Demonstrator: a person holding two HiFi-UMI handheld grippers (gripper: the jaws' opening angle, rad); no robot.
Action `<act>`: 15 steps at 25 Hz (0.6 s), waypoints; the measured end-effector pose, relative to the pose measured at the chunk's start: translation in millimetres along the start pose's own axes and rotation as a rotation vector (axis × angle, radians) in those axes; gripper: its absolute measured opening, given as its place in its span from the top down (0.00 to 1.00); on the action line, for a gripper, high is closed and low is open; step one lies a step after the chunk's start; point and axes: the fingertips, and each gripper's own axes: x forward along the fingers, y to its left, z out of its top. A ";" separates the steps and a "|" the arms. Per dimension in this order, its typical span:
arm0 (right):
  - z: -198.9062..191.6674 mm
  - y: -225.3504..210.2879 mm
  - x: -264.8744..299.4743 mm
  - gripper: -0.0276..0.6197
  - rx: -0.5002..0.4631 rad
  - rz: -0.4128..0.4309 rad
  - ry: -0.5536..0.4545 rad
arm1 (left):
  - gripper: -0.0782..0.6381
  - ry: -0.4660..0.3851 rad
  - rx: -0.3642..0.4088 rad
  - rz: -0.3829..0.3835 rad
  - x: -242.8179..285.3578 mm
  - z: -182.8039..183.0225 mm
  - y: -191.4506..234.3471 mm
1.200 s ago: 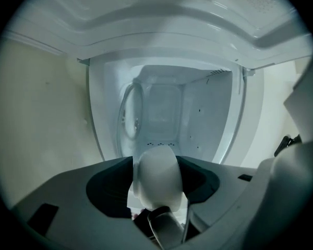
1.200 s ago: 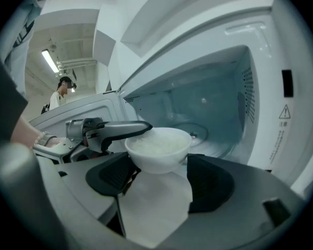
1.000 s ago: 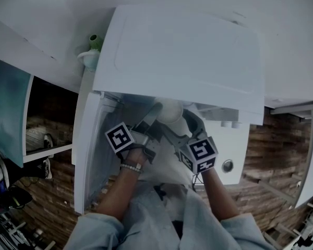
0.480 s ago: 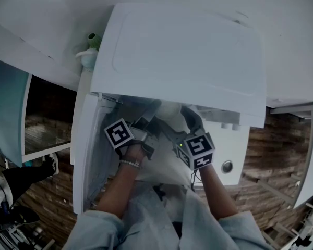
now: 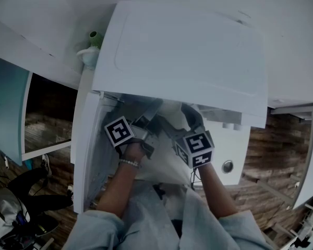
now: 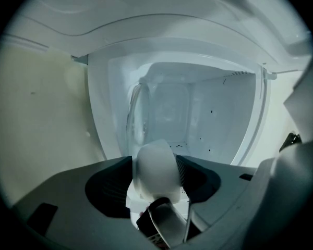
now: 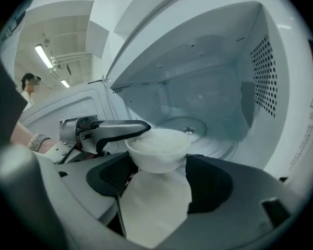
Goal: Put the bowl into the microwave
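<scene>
The bowl (image 7: 157, 146) is up in the air, right at the open mouth of the microwave (image 5: 182, 51). It is not inside yet. The round glass plate (image 7: 192, 126) on the microwave floor is bare, just behind the bowl.

The right tongs (image 7: 159, 161) are clamped on the bowl, with one pad on each side, low on its round wall. I think they hold it this way so the bowl stays flat and can go straight in under the roof.

The left tongs (image 6: 155, 161) are turned on their side, so one finger is on top and one is below. The bowl sits between them. The top finger (image 7: 122, 126) lies right at the bowl's rim on the door side. These tongs stand wide apart and have just been opening a bit more. The pads look loose, not squeezing. So I think this hand is only a helper that steadies the bowl, and the right one does the carrying.

The door (image 5: 86, 155) is swung wide to the left, out of the way of both hands.

The bowl stands upright, open side up and bottom down. Something white fills it, so tipping it could spill. The bowl is round, so it has no long side. It is wider than it is tall, and its wide way lies flat.
</scene>
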 end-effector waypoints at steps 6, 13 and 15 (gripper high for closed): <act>2.4 -11.3 9.6 0.42 -0.032 -0.052 0.029 | 0.53 0.011 0.003 -0.003 -4.4 -4.5 -2.2; 9.9 -20.2 22.2 0.42 -0.054 -0.077 0.045 | 0.53 0.014 0.021 0.011 -15.7 -9.4 -3.3; 11.3 -22.8 25.6 0.42 -0.058 -0.083 0.051 | 0.53 0.023 0.035 0.018 -18.6 -12.5 -3.2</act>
